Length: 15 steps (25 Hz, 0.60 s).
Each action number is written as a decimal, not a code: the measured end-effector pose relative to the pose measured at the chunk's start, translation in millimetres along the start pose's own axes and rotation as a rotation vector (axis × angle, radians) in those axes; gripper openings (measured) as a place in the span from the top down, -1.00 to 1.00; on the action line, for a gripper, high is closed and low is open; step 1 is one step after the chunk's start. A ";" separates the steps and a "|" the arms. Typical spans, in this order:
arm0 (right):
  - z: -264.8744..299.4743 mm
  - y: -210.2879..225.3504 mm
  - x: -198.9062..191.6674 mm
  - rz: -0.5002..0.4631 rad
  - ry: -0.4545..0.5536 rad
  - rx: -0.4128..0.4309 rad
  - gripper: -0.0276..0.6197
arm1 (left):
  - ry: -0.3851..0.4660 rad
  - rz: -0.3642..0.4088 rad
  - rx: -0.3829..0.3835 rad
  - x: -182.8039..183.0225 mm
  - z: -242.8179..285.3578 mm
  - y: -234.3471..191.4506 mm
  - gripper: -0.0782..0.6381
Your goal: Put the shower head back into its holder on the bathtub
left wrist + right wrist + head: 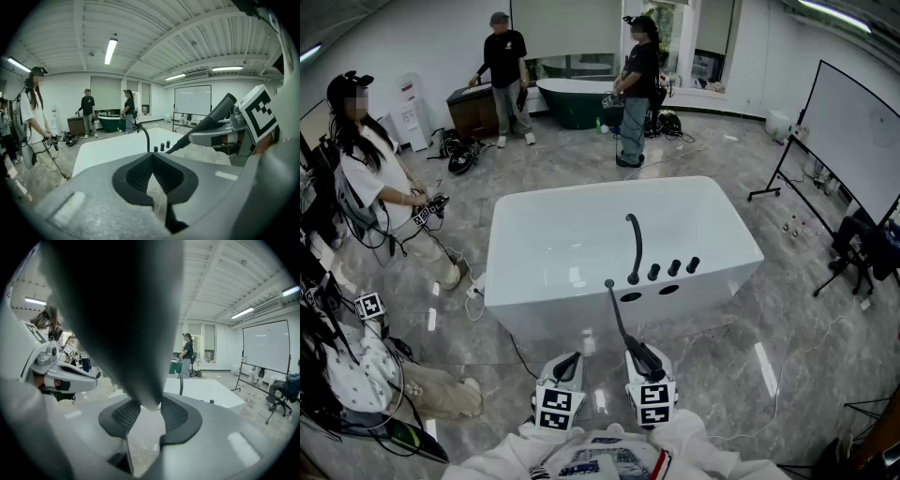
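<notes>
A white bathtub point(534, 314) stands in front of me. Its near rim carries a curved black faucet point(634, 246), three black knobs point(673, 268) and two dark holes point(630, 296). My right gripper point(645, 361) is shut on the handle of the long black shower head point(621, 323), whose tip rises toward the tub's near rim. In the right gripper view the shower head point(122, 310) fills the upper middle, and the pads point(174, 413) press on it. My left gripper point(567, 366) hangs beside it, shut and with nothing in it point(151, 157). The left gripper view shows the shower head point(206, 123) at the right.
One person point(370, 178) stands at the left and another sits at the lower left point(356, 375). Two more stand at the back point(504, 66) beside a dark green tub point(577, 98). A whiteboard point(858, 131) on a stand is at the right. Cables lie on the marble floor.
</notes>
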State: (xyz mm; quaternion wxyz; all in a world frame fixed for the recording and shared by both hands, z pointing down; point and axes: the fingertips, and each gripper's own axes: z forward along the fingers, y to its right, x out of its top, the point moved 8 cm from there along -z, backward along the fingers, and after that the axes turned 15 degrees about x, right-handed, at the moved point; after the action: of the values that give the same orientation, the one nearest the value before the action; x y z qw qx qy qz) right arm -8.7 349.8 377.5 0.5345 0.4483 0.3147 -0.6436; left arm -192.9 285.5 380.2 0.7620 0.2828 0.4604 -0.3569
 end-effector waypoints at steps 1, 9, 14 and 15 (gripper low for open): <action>0.4 1.8 1.8 0.002 0.001 0.003 0.49 | 0.001 0.000 0.001 2.6 2.1 0.6 0.78; 2.2 4.3 5.1 0.001 0.000 0.010 0.49 | -0.004 -0.002 0.003 4.7 7.5 0.3 0.78; 0.8 4.4 3.8 0.007 -0.002 0.017 0.49 | -0.011 -0.003 -0.001 4.1 8.8 3.9 0.78; -0.5 5.4 5.6 0.004 0.000 0.012 0.49 | -0.012 -0.003 0.000 4.4 8.8 4.2 0.78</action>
State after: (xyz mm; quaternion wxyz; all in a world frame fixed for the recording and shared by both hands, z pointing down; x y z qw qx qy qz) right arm -3.5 346.7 372.7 0.5333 0.4521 0.3098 -0.6444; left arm -183.7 280.0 380.4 0.7642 0.2800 0.4563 -0.3599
